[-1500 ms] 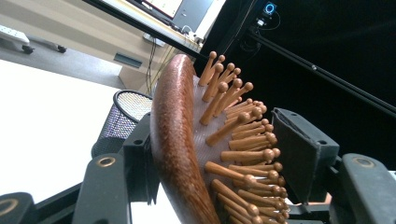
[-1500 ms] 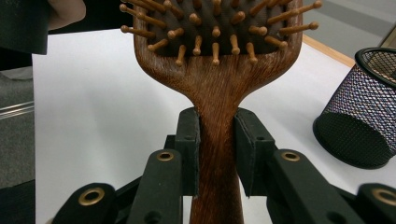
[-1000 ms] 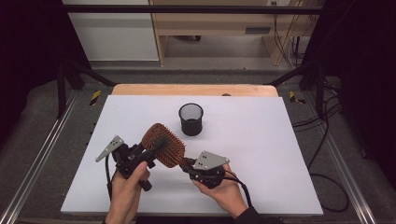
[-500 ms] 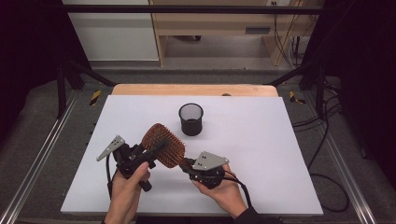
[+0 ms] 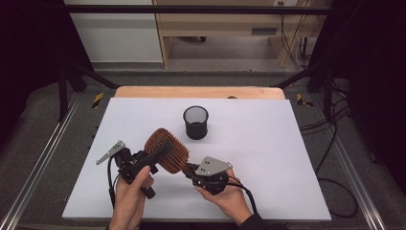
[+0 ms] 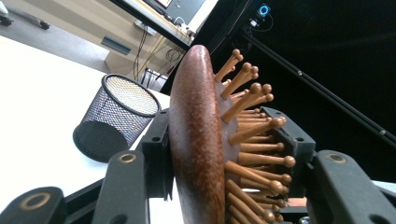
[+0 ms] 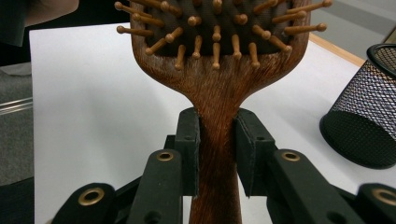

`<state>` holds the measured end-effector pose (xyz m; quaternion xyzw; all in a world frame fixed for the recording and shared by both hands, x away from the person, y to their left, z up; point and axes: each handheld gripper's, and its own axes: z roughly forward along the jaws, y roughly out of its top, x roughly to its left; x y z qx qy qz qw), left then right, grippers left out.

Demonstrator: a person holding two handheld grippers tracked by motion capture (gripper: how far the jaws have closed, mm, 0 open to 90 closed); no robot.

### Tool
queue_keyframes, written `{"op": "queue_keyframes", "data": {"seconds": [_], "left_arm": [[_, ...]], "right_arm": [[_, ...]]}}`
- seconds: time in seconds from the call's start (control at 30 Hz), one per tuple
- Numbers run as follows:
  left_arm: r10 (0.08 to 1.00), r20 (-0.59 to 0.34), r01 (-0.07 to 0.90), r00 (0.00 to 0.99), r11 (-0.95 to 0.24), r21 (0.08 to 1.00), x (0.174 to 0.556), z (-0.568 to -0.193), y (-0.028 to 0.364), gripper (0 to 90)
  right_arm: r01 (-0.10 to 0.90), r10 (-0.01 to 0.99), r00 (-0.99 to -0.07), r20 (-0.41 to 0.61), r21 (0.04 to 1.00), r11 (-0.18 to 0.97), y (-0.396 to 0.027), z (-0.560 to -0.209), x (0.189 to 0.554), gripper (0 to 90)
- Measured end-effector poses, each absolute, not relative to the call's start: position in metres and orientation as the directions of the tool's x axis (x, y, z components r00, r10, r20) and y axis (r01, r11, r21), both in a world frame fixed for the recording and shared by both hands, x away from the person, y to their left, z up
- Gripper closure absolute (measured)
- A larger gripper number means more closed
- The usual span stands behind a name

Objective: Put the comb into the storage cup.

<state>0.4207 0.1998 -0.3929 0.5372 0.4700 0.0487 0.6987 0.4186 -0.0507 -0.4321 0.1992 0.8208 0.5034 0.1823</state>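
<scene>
- High view: I hold the wooden hairbrush (image 5: 166,149) above the white table (image 5: 287,158) between my 2 tools. Compared with 1 second ago nothing has travelled, but the jaws of my left gripper (image 5: 143,160) have just been closing around the brush head. My right gripper (image 5: 189,168) is clamped on the handle. The mesh cup (image 5: 196,122) stands apart, farther up the table.
- Left gripper view: my jaws stand half-wide on either side of the hairbrush (image 6: 205,154), 1 at the smooth back, 1 at the bristle tips. I judge this a handover under way, the left taking hold before the right lets go.
- Right gripper view: the pads press the neck of the hairbrush (image 7: 219,107). It is reddish-brown, with grained wood and round-tipped wooden pins on a dark cushion.
</scene>
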Motion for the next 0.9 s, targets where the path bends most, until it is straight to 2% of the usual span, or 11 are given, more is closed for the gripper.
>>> {"op": "queue_keyframes", "data": {"seconds": [0.23, 0.5, 0.77, 0.83, 0.9], "left_arm": [[0.575, -0.600, 0.425, 0.556, 0.424, 0.800, 0.418, -0.391, 0.200, 50.8], [0.602, -0.591, 0.379, 0.538, 0.453, 0.807, 0.418, -0.387, 0.211, 50.6], [0.637, -0.578, 0.327, 0.510, 0.479, 0.815, 0.419, -0.384, 0.228, 50.6], [0.643, -0.574, 0.319, 0.507, 0.478, 0.818, 0.419, -0.383, 0.231, 50.5], [0.645, -0.572, 0.314, 0.506, 0.480, 0.819, 0.419, -0.383, 0.232, 50.5]], "right_arm": [[0.143, 0.504, -0.859, -0.086, 0.906, 0.398, -0.049, -0.433, 0.419, 71.8], [0.174, 0.534, -0.844, -0.059, 0.910, 0.376, -0.054, -0.434, 0.422, 46.6], [0.228, 0.600, -0.800, -0.004, 0.923, 0.309, -0.072, -0.432, 0.430, 27.5], [0.257, 0.618, -0.786, 0.013, 0.915, 0.309, -0.075, -0.433, 0.434, 21.0], [0.279, 0.641, -0.768, 0.008, 0.904, 0.323, -0.077, -0.436, 0.437, 18.6]]}}
